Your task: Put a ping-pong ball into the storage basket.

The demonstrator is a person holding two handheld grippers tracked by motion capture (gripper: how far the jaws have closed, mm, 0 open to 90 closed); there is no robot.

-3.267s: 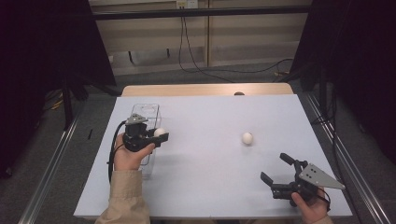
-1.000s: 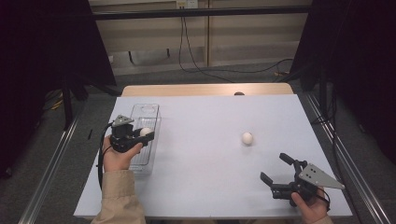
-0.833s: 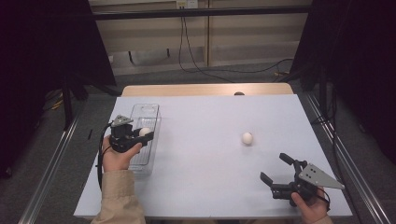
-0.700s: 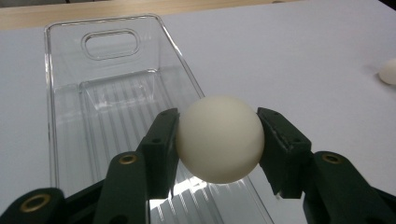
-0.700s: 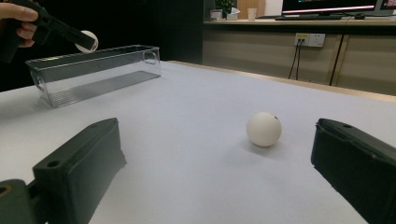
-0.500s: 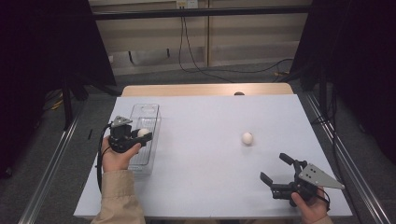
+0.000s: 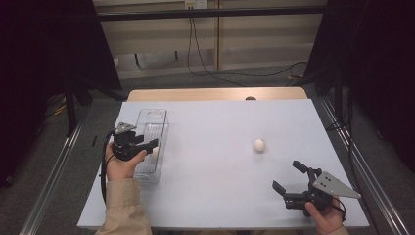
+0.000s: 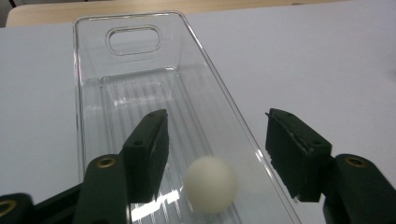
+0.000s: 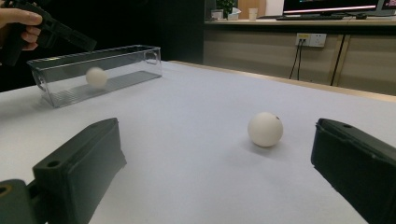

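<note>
Balls are what we see here, two small white ones. One white ball (image 8: 210, 184) is inside a clear plastic box (image 8: 93, 60) on the left part of the table (image 7: 220, 196). It looks a bit blurry, and we cannot tell if it touches the bottom of the box. The box is long and thin, with ridges on its floor and a hole for a handle at its far end.

Our left gripper (image 8: 215, 149) hangs over the near end of the box. Its jaws are wide apart and hold nothing. The ball in the box is below the gap between them. From high up we see the left hand (image 7: 122, 164) holding this gripper just beside the box.

The other ball (image 7: 259, 145) sits by itself on the white table, well apart from the box. From the right gripper's own camera this ball (image 9: 265, 129) is ahead, nearer the right jaw than the left.

Our right gripper (image 7: 289, 178) is near the bottom right corner of the table, held in the right hand (image 7: 325, 218). Its jaws are wide apart too, and nothing is in them.
</note>
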